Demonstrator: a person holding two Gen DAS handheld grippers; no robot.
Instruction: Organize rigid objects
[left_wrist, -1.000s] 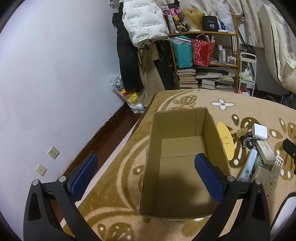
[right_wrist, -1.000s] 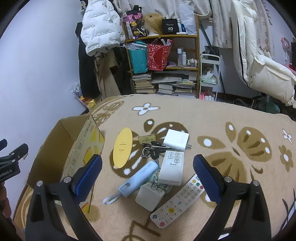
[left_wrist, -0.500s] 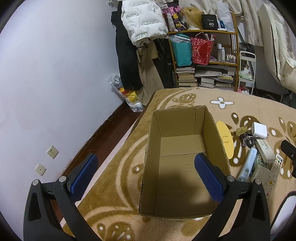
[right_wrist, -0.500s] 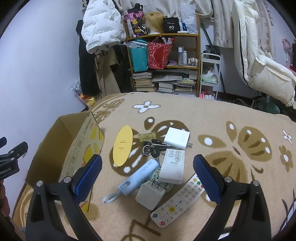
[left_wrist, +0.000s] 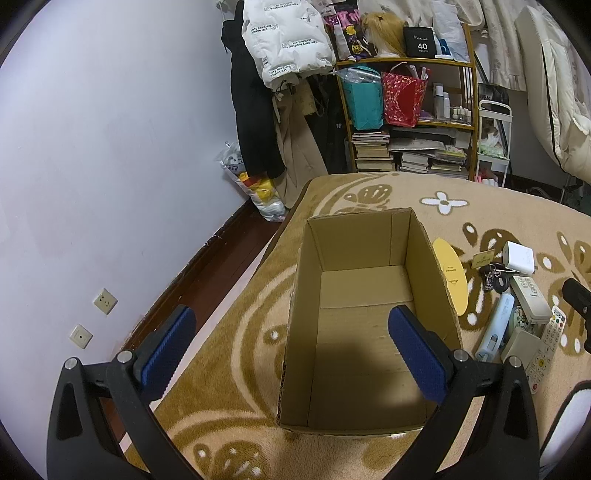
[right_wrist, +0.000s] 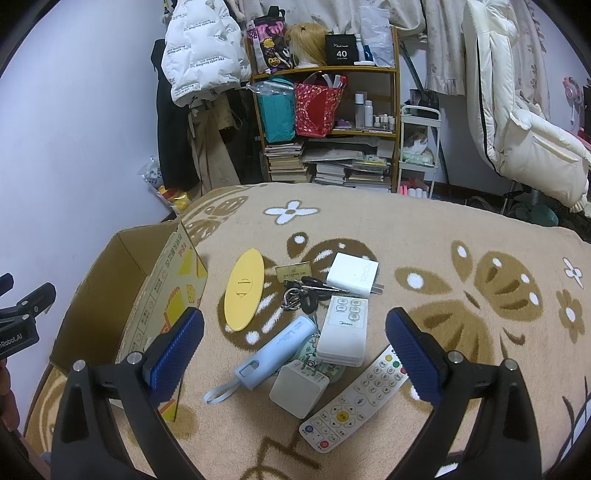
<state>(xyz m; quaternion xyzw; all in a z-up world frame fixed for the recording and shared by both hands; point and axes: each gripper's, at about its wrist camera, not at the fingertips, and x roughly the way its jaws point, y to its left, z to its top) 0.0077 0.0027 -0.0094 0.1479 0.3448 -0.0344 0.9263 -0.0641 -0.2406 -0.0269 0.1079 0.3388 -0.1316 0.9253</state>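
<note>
Cardboard box (left_wrist: 369, 321): open-topped, plain brown inside, empty; yellow print on outer side in right view; stands on patterned blanket (right_wrist: 424, 236).
Left claw (left_wrist: 291, 343): wide open, holds nothing, above box.
Right claw (right_wrist: 295, 347): wide open, holds nothing, above item cluster.
Item cluster, beside box: one yellow oval disc (right_wrist: 244, 293), one key bunch (right_wrist: 301, 293), two white chargers, two remotes, one pale blue case (right_wrist: 277, 347).
Left view only: box floor.
Right view only: full cluster.

- Blanket (right_wrist: 424, 229) with brown flowers spans mid-frame.
- Box (right_wrist: 122, 295) at left.
- Centre: yellow oval (right_wrist: 244, 293), keys (right_wrist: 301, 291), charger (right_wrist: 352, 274), remotes (right_wrist: 354, 404), blue case (right_wrist: 277, 347), cube (right_wrist: 298, 384).
</note>
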